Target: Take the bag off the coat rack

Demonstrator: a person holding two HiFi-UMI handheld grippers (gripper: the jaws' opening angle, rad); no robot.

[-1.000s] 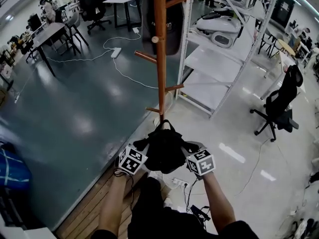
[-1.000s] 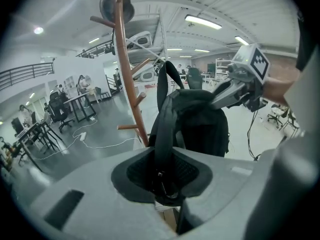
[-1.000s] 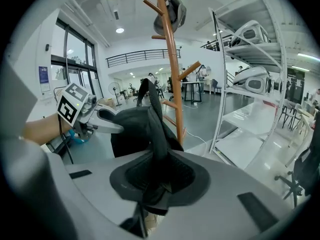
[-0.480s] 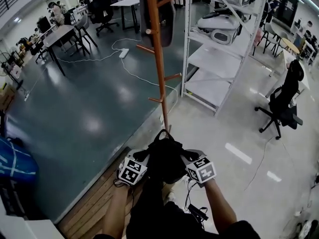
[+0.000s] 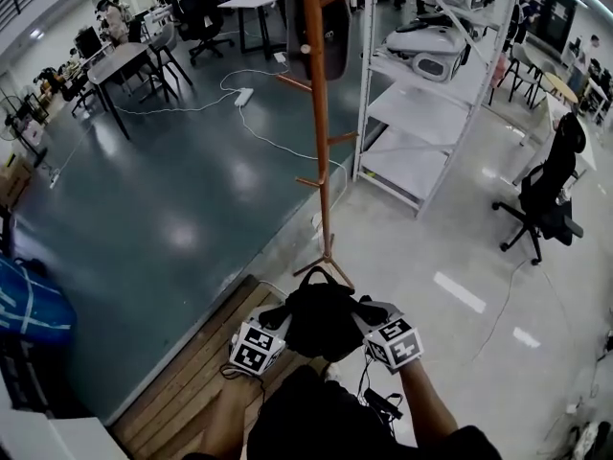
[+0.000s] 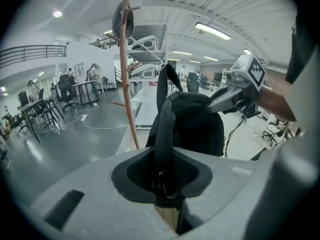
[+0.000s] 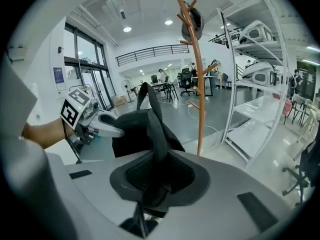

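Grey-green floor (image 5: 172,190) fills the far side of a large workroom, with white shelving (image 5: 421,113) at 1 o'clock and a strip of wooden platform (image 5: 192,372) underfoot. Against this the black bag (image 5: 321,322) hangs in mid-air at the lower centre of the head view, well clear of every peg of the coat rack (image 5: 319,123). The rack's pole rises straight away at 12 o'clock from the bag, with only its splayed foot coming near the bag's top loop. The left tongs (image 5: 281,316) sit at the bag's 9 o'clock and the right tongs (image 5: 365,310) at its 3 o'clock. Each gripper view shows the jaws pinched together on a black strap of the bag, the left on one with a small metal clip. The bag's long axis runs from 12 to 6 o'clock, its body slung between the two grips, so neither hand is nearer. Any coming move, as I judge it, turns on both hands travelling together toward 6 o'clock, away from the pole. A second dark item (image 5: 330,22) hangs high on the rack; whether it is a bag or a coat cannot be told.
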